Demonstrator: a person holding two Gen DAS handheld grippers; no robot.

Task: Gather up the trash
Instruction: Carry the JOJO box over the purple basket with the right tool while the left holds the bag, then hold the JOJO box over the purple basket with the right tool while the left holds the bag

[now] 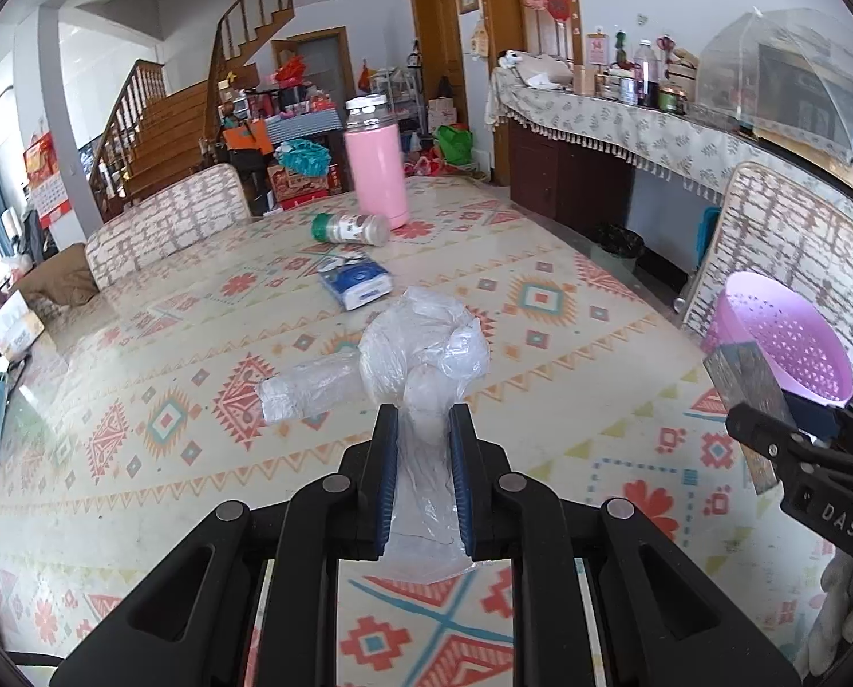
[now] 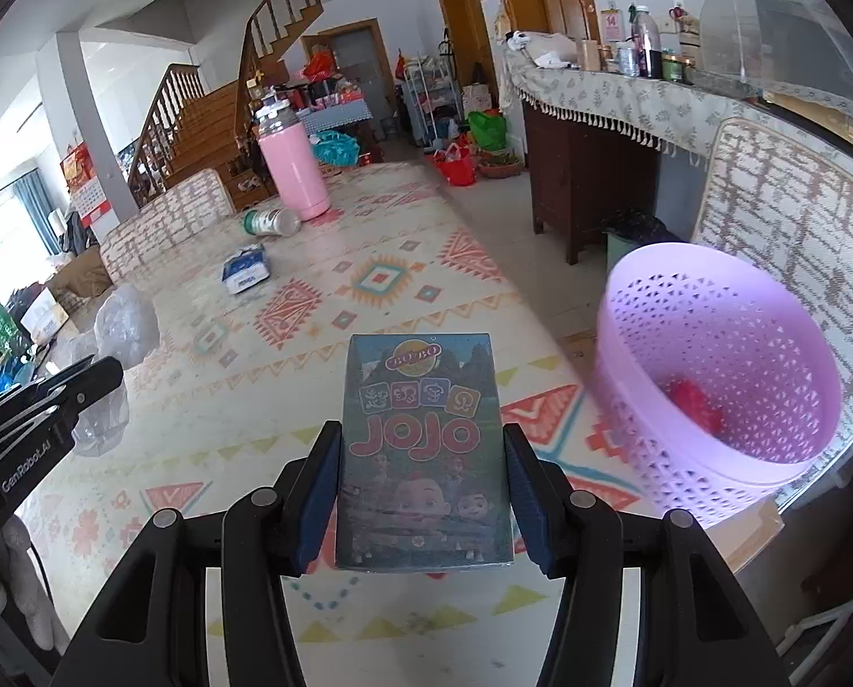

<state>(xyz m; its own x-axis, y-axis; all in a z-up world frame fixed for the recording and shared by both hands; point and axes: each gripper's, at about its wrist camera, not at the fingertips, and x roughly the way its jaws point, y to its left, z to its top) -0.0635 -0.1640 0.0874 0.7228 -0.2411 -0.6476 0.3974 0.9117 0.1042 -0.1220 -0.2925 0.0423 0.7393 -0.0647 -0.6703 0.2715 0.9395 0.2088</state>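
Left wrist: clear bag [image 1: 421, 355] pinched between left hand-held gripper [image 1: 423, 446] pads, held above patterned bench [image 1: 140, 401]. JOJO box [image 2: 423, 446] clamped by right hand-held gripper [image 2: 423, 481], just beside purple basket [image 2: 713, 401] at bench edge; something red seen inside basket.

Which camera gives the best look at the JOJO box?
The right wrist view: the JOJO box faces the lens, printed front readable, held in the right gripper. The left wrist view catches only its edge-on sliver before the purple basket.
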